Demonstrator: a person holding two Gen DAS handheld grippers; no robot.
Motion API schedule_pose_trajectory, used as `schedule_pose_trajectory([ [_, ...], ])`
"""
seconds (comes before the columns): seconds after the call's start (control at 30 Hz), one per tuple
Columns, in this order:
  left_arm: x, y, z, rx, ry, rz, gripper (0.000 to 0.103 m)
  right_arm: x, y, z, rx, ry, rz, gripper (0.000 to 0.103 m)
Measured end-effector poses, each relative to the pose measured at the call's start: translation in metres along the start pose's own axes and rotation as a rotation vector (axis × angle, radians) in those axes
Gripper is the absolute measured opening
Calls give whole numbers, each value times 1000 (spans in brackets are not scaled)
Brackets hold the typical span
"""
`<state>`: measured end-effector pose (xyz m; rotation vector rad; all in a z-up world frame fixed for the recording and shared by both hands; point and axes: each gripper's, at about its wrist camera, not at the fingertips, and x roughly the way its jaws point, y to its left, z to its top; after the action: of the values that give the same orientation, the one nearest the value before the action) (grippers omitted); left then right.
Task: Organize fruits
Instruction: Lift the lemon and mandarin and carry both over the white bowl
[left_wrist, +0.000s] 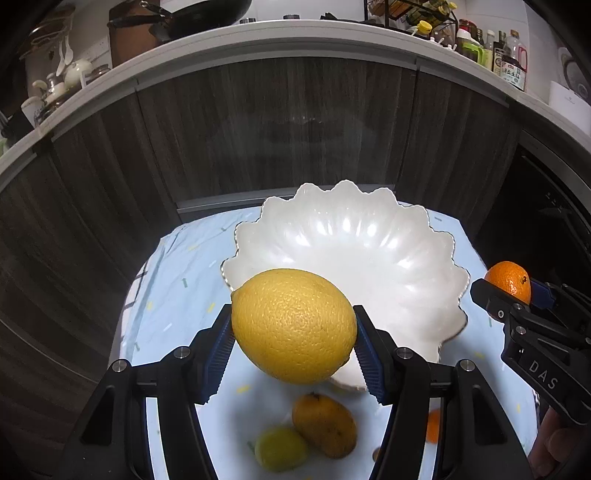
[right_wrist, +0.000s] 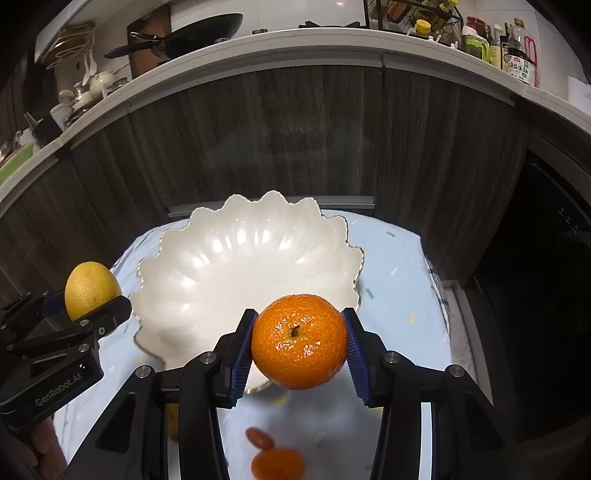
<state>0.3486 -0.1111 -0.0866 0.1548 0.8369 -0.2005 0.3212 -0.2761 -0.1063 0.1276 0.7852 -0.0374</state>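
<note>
The white scalloped bowl (left_wrist: 354, 266) sits toward the tabletop's far edge, straight ahead of both our hand-held grippers. Our left hand-held gripper (left_wrist: 293, 328) clamps the lemon (left_wrist: 293, 325), seemingly nearer the rim; our right (right_wrist: 300, 341) clamps the mandarin (right_wrist: 300, 341).

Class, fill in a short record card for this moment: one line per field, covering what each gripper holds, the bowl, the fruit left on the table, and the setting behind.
Left gripper: shut on a lemon, held above the near rim of the bowl
Right gripper: shut on an orange, stem facing the camera
Bowl: white, scalloped rim, no fruit inside
Table: covered with a light blue cloth
Loose fruit: a blurred green fruit beside a brownish-yellow one, a small orange one
Background: dark wood cabinets under a cluttered counter
</note>
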Motion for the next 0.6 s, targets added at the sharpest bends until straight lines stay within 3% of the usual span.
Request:
schedule_pose_trajectory([
  [0.6, 50, -1, 11, -1, 64, -12, 60, 55, -9, 9, 22, 77, -5, 46],
])
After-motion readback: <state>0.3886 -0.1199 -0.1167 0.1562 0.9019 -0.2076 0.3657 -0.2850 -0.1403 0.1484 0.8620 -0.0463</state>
